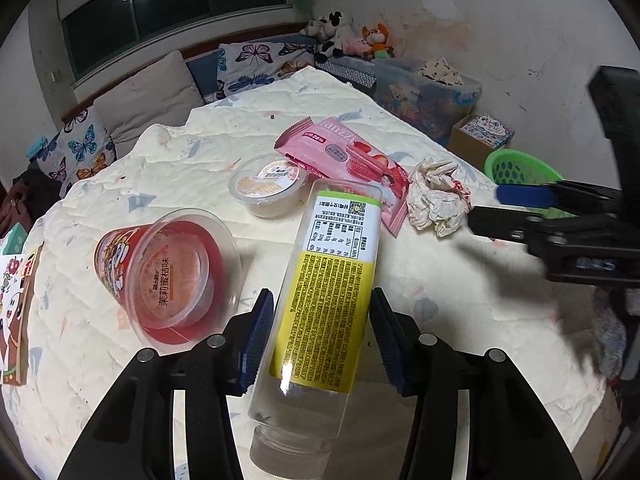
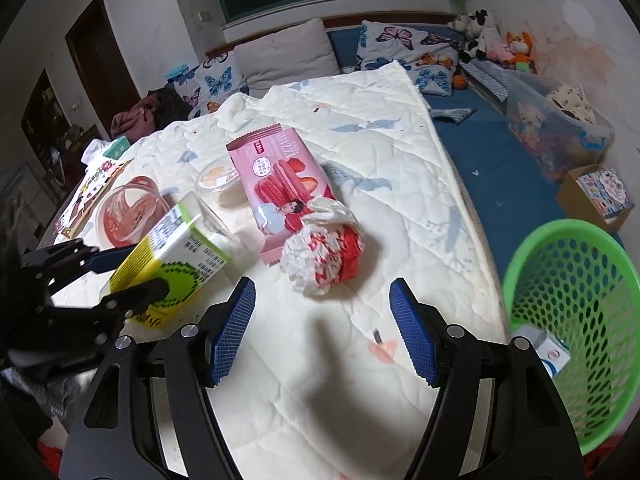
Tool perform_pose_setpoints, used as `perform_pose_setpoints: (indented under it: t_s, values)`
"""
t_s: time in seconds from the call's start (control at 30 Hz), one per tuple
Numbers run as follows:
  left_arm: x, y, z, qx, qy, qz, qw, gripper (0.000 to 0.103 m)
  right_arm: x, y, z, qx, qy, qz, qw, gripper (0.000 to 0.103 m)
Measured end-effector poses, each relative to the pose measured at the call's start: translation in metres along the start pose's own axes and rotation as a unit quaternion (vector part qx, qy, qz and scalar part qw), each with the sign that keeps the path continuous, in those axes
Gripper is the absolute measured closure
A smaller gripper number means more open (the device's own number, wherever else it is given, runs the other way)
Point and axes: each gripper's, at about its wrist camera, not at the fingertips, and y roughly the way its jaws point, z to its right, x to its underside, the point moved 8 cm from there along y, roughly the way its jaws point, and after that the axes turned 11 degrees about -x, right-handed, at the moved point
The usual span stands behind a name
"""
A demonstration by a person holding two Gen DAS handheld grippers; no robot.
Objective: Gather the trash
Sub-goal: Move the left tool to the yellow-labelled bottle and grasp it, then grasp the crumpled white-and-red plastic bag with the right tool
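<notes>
A clear bottle with a yellow label (image 1: 332, 292) lies cap end toward me between my left gripper's (image 1: 322, 328) blue pads, which touch both its sides; the bottle (image 2: 172, 256) shows in the right wrist view too. My right gripper (image 2: 322, 332) stands open just short of a crumpled red-and-white paper (image 2: 324, 252), nothing between its fingers. From the left wrist view, the right gripper (image 1: 488, 206) is beside that paper (image 1: 436, 196). A pink snack wrapper (image 1: 344, 152), a small lidded tub (image 1: 268, 188) and a red jelly cup (image 1: 168, 272) lie on the quilt.
A green mesh basket (image 2: 560, 226) stands off the bed's right edge with a small box (image 2: 548, 352) inside. Pillows (image 1: 152, 96), plush toys (image 1: 344, 36), a clear storage bin (image 1: 432, 96) and a cardboard box (image 1: 480, 136) sit beyond. A printed paper bag (image 1: 16, 312) lies at far left.
</notes>
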Motion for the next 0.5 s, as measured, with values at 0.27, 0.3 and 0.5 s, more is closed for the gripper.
perform_pose_setpoints:
  t_s: [0.27,0.3,0.5]
  values:
    - [0.002,-0.006,-0.007,0.016,-0.015,-0.006,0.9998,0.056,-0.007,0.027,0.007,0.005,0.011,-0.01,1.0,0.035]
    - [0.002,-0.006,-0.008,0.014,-0.014,-0.006,0.9998,0.057,-0.007,0.03,0.009,0.009,0.012,-0.012,1.0,0.036]
    - [0.003,0.002,-0.006,0.012,-0.016,-0.016,0.9997,0.056,-0.007,0.037,0.013,-0.002,0.018,-0.015,1.0,0.052]
